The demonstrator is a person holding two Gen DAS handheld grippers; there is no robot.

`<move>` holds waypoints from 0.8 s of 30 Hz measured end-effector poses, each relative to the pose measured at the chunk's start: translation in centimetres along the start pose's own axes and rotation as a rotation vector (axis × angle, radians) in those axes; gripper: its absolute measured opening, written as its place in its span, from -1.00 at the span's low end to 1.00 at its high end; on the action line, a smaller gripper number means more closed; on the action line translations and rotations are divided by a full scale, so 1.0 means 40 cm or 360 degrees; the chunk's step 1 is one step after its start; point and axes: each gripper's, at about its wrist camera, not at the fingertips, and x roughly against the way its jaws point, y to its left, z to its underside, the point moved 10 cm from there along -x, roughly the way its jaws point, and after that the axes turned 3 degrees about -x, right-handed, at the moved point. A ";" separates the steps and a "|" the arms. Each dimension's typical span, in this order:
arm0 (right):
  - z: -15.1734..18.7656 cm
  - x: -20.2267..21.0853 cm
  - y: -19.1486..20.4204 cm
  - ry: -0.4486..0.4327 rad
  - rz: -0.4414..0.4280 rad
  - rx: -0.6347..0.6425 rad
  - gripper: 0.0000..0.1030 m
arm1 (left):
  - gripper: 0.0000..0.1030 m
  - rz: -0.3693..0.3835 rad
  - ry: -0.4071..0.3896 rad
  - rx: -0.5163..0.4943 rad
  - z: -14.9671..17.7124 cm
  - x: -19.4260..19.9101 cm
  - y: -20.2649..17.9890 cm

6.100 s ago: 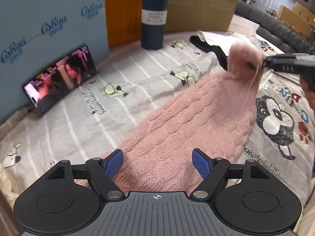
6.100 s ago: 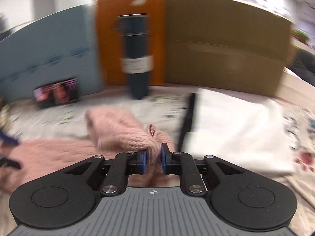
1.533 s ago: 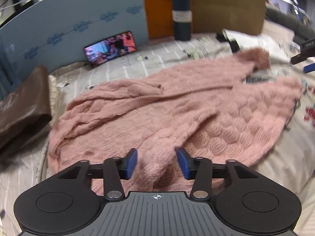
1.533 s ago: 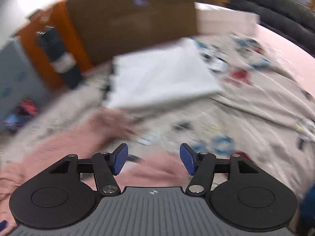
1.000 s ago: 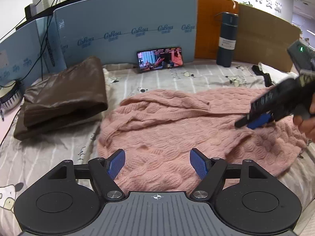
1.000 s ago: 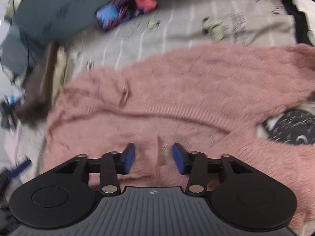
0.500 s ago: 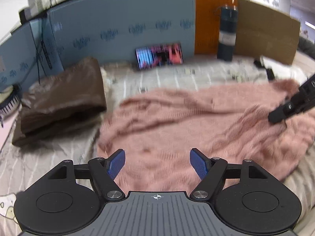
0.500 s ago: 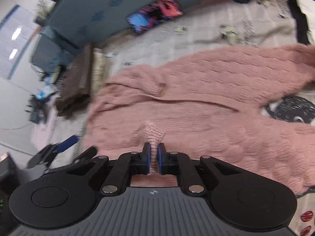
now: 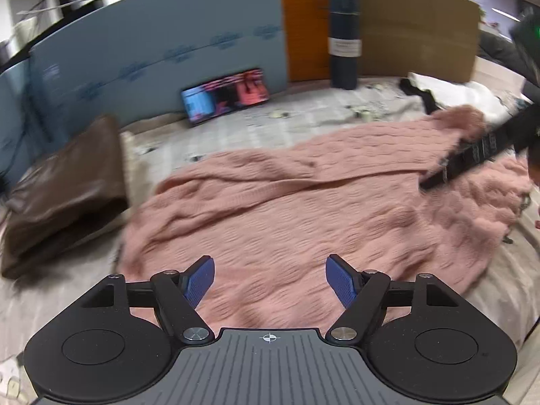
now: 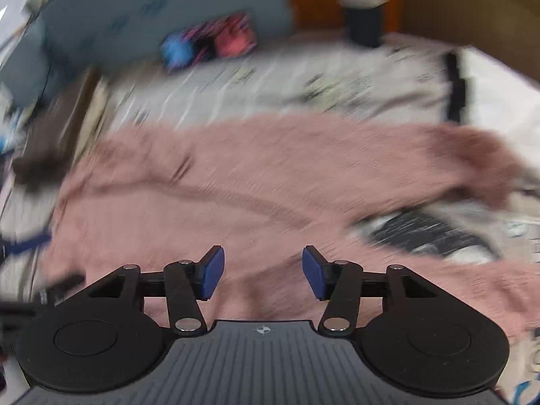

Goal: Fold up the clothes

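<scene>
A pink cable-knit sweater lies spread over the printed bedsheet, one sleeve running toward the back right. My left gripper is open and empty, just above the sweater's near hem. My right gripper is open and empty over the sweater; the right wrist view is blurred by motion. The right gripper also shows in the left wrist view as a dark bar above the sweater's right side.
A folded brown garment lies at the left. A phone leans on the blue panel. A dark flask stands at the back by cardboard. White and black clothing sits at the back right.
My right gripper, shut on a fold of the sweater half a second ago, has opened and let it go. The left gripper stays open and has moved slightly over the hem.
</scene>
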 end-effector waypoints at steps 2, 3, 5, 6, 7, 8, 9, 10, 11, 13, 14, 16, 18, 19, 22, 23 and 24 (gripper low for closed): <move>-0.037 0.030 -0.093 -0.0134 0.0120 -0.0126 0.03 | 0.45 0.0022 -0.0004 -0.0020 -0.015 -0.011 -0.019; -0.057 0.042 -0.148 -0.0180 0.0196 -0.0188 0.03 | 0.45 0.0031 -0.0006 -0.0026 -0.024 -0.017 -0.026; -0.081 0.063 -0.258 -0.0245 0.0363 -0.0302 0.03 | 0.45 0.0032 -0.0019 -0.0041 -0.043 -0.028 -0.032; -0.087 0.071 -0.304 -0.0262 0.0420 -0.0346 0.03 | 0.45 0.0037 -0.0025 -0.0044 -0.053 -0.033 -0.035; -0.093 0.078 -0.349 -0.0278 0.0477 -0.0388 0.02 | 0.45 0.0045 -0.0030 -0.0046 -0.063 -0.038 -0.038; -0.097 0.081 -0.386 -0.0284 0.0531 -0.0411 0.02 | 0.45 0.0051 -0.0033 -0.0048 -0.072 -0.044 -0.041; -0.103 0.081 -0.410 -0.0295 0.0558 -0.0408 0.02 | 0.45 0.0057 -0.0034 -0.0049 -0.080 -0.051 -0.044; -0.108 0.079 -0.431 -0.0304 0.0580 -0.0405 0.02 | 0.45 0.0065 -0.0032 -0.0054 -0.087 -0.060 -0.047; -0.112 0.069 -0.438 -0.0302 0.0562 -0.0392 0.03 | 0.45 0.0072 -0.0030 -0.0062 -0.093 -0.070 -0.050; -0.123 0.053 -0.448 -0.0310 0.0545 -0.0380 0.01 | 0.45 0.0085 -0.0027 -0.0074 -0.105 -0.090 -0.058; -0.130 0.046 -0.452 -0.0319 0.0542 -0.0379 -0.05 | 0.45 0.0096 -0.0024 -0.0068 -0.109 -0.100 -0.058; -0.142 0.032 -0.461 -0.0337 0.0538 -0.0378 -0.55 | 0.45 0.0108 -0.0016 -0.0050 -0.115 -0.113 -0.057; -0.154 0.018 -0.469 -0.0355 0.0537 -0.0374 -0.80 | 0.45 0.0113 -0.0012 -0.0054 -0.118 -0.122 -0.059; -0.160 0.017 -0.476 -0.0358 0.0561 -0.0362 -0.82 | 0.45 0.0116 -0.0010 -0.0056 -0.119 -0.126 -0.059; -0.179 0.011 -0.495 -0.0365 0.0633 -0.0324 -0.83 | 0.45 0.0076 0.0061 -0.0099 -0.093 -0.154 -0.052; -0.185 0.005 -0.495 -0.0364 0.0647 -0.0303 -0.82 | 0.45 0.0051 0.0091 -0.0106 -0.082 -0.165 -0.047; -0.190 -0.004 -0.497 -0.0353 0.0665 -0.0290 -0.81 | 0.45 0.0038 0.0101 -0.0105 -0.076 -0.168 -0.041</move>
